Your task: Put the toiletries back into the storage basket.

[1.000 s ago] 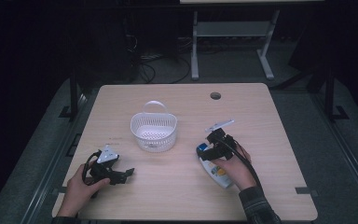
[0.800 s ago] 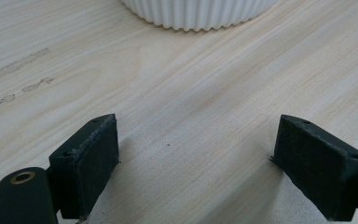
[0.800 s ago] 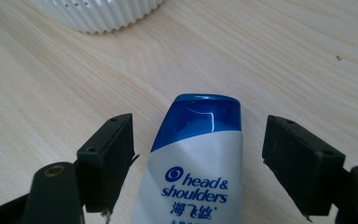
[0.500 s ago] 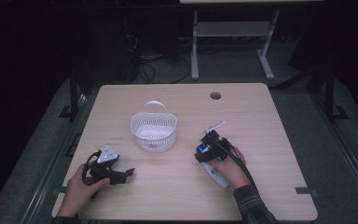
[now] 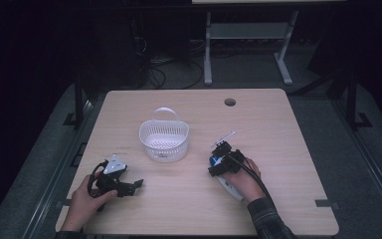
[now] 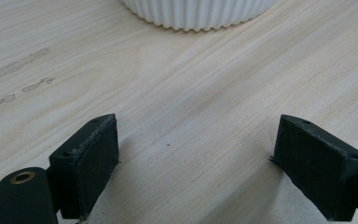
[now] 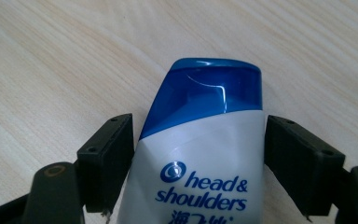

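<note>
Your right gripper [image 7: 198, 154] sits low over the table [image 5: 278, 134] with a white bottle [image 7: 200, 158] lying between its jaws, blue cap [image 7: 209, 95] pointing away from you past the jaw tips. Both pads press the bottle's sides just behind the cap, so you are gripping it, the jaws spread about as wide as the bottle itself. In the high view your right gripper [image 5: 222, 158] lies on the near right part of the table, with the bottle [image 5: 229, 185] running back under your hand toward you. The basket [image 5: 163, 139] stands ahead and to the left of that gripper, apart from it. Your left gripper [image 6: 200, 154] rests close to the wood with its jaws wide apart and nothing between them; the basket's ribbed base [image 6: 200, 14] is straight ahead of it, not touching. From above, your left gripper [image 5: 129, 185] lies near the front left edge.
</note>
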A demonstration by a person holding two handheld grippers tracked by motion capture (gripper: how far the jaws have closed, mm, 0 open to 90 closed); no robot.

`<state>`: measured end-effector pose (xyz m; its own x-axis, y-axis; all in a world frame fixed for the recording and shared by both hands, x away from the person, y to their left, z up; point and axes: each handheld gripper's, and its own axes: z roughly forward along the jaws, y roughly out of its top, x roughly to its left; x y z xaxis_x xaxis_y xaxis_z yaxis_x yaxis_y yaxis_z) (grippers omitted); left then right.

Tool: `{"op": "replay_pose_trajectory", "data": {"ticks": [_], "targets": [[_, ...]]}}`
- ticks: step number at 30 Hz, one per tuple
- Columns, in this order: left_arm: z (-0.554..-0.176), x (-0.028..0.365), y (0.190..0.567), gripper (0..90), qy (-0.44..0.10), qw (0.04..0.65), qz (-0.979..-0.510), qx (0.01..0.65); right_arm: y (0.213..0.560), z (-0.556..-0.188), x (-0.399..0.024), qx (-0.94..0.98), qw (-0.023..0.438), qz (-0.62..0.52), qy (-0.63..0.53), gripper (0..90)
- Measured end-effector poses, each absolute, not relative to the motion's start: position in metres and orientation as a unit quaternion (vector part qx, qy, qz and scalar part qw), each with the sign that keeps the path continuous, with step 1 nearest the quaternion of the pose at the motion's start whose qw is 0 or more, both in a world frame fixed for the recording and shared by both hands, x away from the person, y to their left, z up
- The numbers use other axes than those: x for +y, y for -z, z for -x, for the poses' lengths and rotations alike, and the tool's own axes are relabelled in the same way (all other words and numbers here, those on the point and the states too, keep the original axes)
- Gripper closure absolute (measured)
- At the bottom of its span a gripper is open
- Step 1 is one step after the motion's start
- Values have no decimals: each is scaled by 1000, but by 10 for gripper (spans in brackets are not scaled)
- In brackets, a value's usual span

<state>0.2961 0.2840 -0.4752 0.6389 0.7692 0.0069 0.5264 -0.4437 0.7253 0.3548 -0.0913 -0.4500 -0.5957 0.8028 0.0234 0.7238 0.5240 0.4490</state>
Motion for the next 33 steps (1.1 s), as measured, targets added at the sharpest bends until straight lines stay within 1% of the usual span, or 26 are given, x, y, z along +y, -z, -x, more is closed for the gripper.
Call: {"op": "replay_pose_trajectory", "data": {"ticks": [6,9,17,28,33], "targets": [[-296,284,475,131,-171,356,-832,389,452,-355,-90,870,88,-442,-202,257],[-296,284,475,131,-171,356,-832,389,451,-354,-89,871,89,-439,-201,301],[-296,284,475,131,-170,356,-832,389,450,-353,-88,868,89,-447,-198,335],[-296,284,475,131,-170,357,-832,389,451,-353,-91,866,88,-445,-211,345],[-296,284,475,131,-171,357,-832,389,443,-352,-101,853,80,-452,-246,347]]}}
